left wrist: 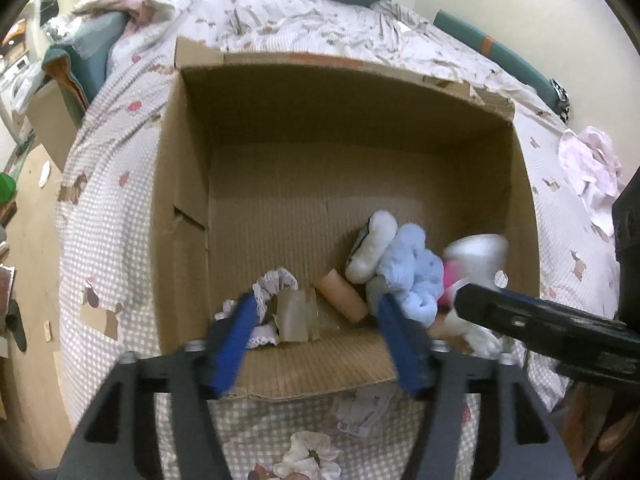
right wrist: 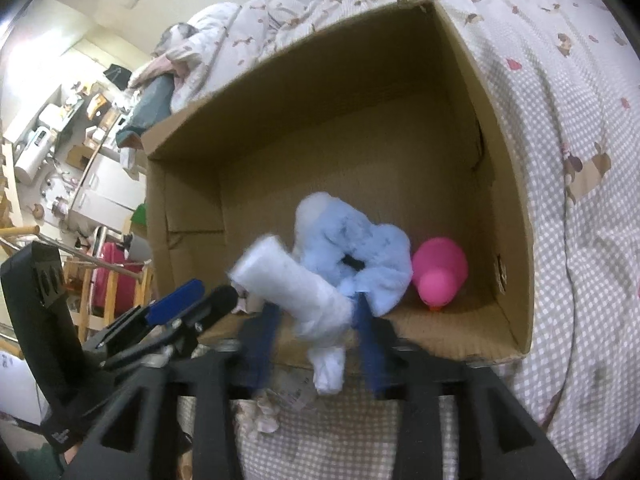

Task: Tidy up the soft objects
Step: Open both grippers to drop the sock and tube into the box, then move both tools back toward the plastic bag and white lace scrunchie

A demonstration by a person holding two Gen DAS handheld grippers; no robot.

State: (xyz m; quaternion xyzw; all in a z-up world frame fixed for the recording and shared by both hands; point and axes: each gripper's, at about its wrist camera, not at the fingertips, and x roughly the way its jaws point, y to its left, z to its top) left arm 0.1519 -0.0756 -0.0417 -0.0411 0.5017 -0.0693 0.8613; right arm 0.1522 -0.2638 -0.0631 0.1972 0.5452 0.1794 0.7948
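An open cardboard box [left wrist: 188, 184] stands on the bed. Inside lie a lace-edged scrunchie [left wrist: 276, 282], a peach tube [left wrist: 342, 296], a white plush piece [left wrist: 374, 250], a fluffy blue scrunchie [left wrist: 414, 272] and a pink rubber duck [right wrist: 440, 270]. My left gripper [left wrist: 316, 318] is open and empty over the box's near edge. My right gripper [right wrist: 316, 316] has its fingers around a white rolled cloth [right wrist: 296, 284] at the box's near edge; motion blur hides whether they press it. The blue scrunchie [right wrist: 356, 248] lies just behind it.
The bed has a checked quilt [left wrist: 108, 208]. A floral scrunchie [left wrist: 308, 456] and a paper label [left wrist: 360, 412] lie on the quilt before the box. Pink-white cloth [left wrist: 592, 168] lies at the right. A cluttered room [right wrist: 60, 140] shows beyond the bed.
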